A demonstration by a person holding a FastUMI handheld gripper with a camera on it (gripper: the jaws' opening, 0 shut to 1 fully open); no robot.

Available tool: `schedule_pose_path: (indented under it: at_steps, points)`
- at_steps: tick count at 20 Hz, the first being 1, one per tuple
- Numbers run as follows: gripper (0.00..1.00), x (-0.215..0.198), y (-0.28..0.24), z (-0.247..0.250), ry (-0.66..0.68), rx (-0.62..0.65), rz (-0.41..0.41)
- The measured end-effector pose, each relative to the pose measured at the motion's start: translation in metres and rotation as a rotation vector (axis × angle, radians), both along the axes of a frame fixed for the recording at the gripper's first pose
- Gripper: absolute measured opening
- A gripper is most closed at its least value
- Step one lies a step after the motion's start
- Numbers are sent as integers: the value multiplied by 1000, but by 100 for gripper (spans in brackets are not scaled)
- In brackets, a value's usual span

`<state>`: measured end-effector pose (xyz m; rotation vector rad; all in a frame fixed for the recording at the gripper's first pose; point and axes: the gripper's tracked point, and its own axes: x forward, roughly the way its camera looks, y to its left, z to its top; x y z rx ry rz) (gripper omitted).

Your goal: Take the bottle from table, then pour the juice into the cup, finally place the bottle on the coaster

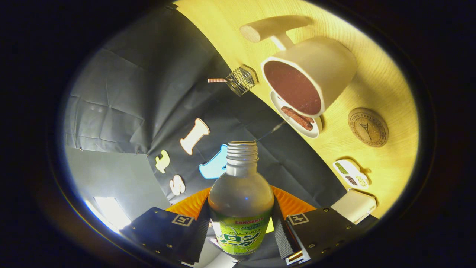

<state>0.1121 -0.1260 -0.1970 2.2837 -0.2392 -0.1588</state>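
Hand-held gripper (241, 238): both fingers clamped on the lower body of the bottle (241, 201), one on each flank. Bottle stands between the fingers, lifted off the worktop (386, 85), cap off, threaded neck open. View is rolled hard, so the worktop sits at 1–3 o'clock and the booth wall at 9–12.

Outward from the bottle neck:
- Cup (312, 72) at 1 o'clock, beyond the neck, mouth facing the camera, interior dark reddish. Its long handle points away at 12 o'clock. Neck and cup rim well apart.
- Small plate (314, 130) with brown pieces just below the cup rim, touching or nearly so; cannot tell which.
- Wire basket (242, 80) at 12 o'clock, on the worktop edge.
- Coaster (368, 127) at 2 o'clock, bare.
- Small dish (351, 173) with three fillings at 3 o'clock.

Judgement: tilt under way, neck not yet over the cup.

Risks:
- Liquid leaves the open neck before it reaches the rim; spills on the plate or worktop.
- Grip is low on a smooth body; further tilt may let the bottle rotate or slide between the fingers.
- Neck striking the rim could shove the cup.
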Motion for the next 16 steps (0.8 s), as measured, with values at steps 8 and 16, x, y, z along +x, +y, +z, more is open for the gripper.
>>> schedule_pose_path:
  at_steps: [8,16]
  points:
    - [76,-2,-9,-28,50,-40,1]
    - [76,-2,-9,-47,84,-84,15]
